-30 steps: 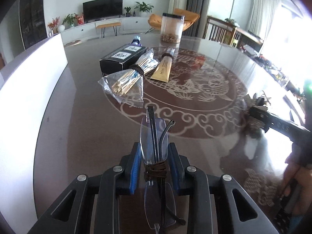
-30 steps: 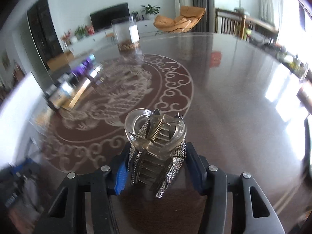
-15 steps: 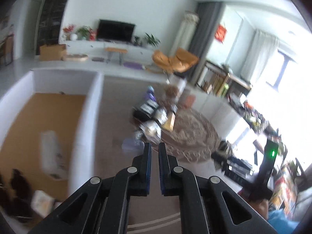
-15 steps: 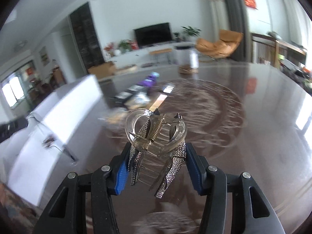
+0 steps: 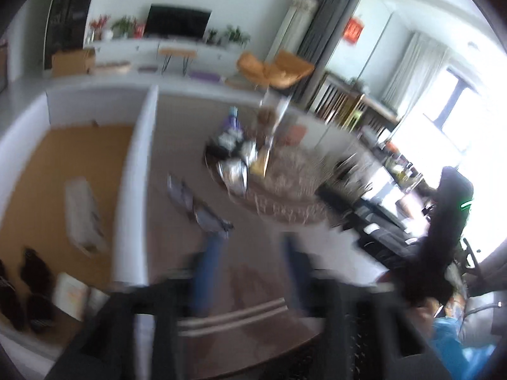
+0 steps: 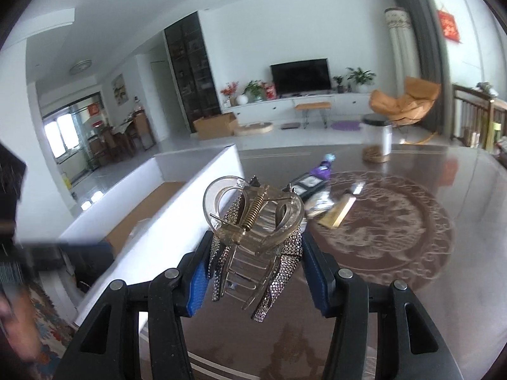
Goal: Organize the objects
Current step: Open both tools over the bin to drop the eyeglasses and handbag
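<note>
My right gripper (image 6: 255,272) is shut on a clear hair claw clip (image 6: 253,221) with rhinestone sides and holds it above the dark table (image 6: 427,300), next to the white storage box (image 6: 190,212). My left gripper (image 5: 250,269) is blurred, open and empty, high above the table. The rimless glasses (image 5: 198,205) lie on the table beside the box wall (image 5: 134,183). The box's brown floor (image 5: 31,171) holds a white packet (image 5: 82,212) and dark items (image 5: 22,285).
Bagged bundles (image 5: 234,171), a black flat box (image 6: 305,183), a gold packet (image 6: 339,212), a purple bottle (image 6: 324,166) and a clear jar (image 6: 377,139) stand on the table's patterned centre. The other gripper and hand show at the right (image 5: 443,237).
My left gripper let go of the glasses, rose well above the table and opened its jaws. My right gripper lifted the hair clip and swung left toward the white box.
</note>
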Demonstrator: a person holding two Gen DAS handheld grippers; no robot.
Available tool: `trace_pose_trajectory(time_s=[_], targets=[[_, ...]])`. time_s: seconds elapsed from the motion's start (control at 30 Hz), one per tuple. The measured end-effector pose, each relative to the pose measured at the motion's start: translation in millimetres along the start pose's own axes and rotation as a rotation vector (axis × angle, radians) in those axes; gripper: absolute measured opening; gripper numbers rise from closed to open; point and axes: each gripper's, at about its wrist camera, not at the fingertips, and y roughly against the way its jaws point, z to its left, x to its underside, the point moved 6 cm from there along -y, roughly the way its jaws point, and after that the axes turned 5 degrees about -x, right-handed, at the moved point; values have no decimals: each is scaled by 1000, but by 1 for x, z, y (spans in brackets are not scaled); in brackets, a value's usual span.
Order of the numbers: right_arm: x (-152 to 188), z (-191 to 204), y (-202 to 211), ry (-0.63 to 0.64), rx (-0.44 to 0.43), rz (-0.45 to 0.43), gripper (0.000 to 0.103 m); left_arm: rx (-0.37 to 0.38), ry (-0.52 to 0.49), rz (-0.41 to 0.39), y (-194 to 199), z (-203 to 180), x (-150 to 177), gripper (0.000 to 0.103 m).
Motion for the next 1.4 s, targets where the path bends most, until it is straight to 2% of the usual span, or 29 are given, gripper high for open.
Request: trace_pose_trajectory(time_s=[0.03, 0.1, 0.17, 0.27, 0.37, 0.43, 0.47, 0.5, 0.53, 0.67, 0.8, 0.9, 1.03, 1.13, 1.2, 1.3, 1.4], targets=[[2, -8, 6, -3, 18, 1, 53, -27, 26, -1, -14, -3, 4, 74], [11, -24, 19, -18, 54, 7, 53, -103, 59, -4, -45, -7, 6, 74], [16, -36, 30, -37, 71, 8, 53, -203, 85, -19, -78, -2, -2, 74], [24, -51, 41, -79, 84, 2, 53, -295, 148, -18, -119, 14, -13, 74], [31, -58, 46, -116, 82, -5, 53, -391, 196, 24, -159, 32, -22, 74], [33, -58, 46, -119, 78, -2, 53, -416, 198, 71, -183, 41, -22, 71], [34, -58, 47, -116, 77, 0, 53, -437, 155, 39, -185, 39, -25, 57], [34, -57, 47, -110, 76, 1, 53, -415, 137, 38, -187, 36, -26, 18], [34, -55, 49, -103, 77, 0, 53, -379, 126, 47, -189, 32, -26, 10], [33, -51, 49, -93, 75, 6, 53, -271, 87, 11, -162, 16, -25, 9], [27, -42, 38, -86, 53, 29, 53, -144, 75, -53, -96, 3, -31, 9], [13, -15, 18, -77, -19, 53, 53, -113, 81, -112, -41, 20, -44, 9], [-9, 59, -15, 12, -188, 96, 53, -237, 115, -171, 18, 84, -58, 9], [-18, 124, -46, 80, -333, 157, 53, -370, 154, -150, 36, 142, -55, 9], [-18, 165, -69, 141, -401, 209, 53, -440, 191, -100, 35, 183, -47, 9], [-2, 217, -108, 261, -432, 315, 53, -497, 229, -30, 29, 221, -30, 10], [17, 239, -139, 329, -406, 414, 55, -544, 272, 81, 27, 251, -17, 13]])
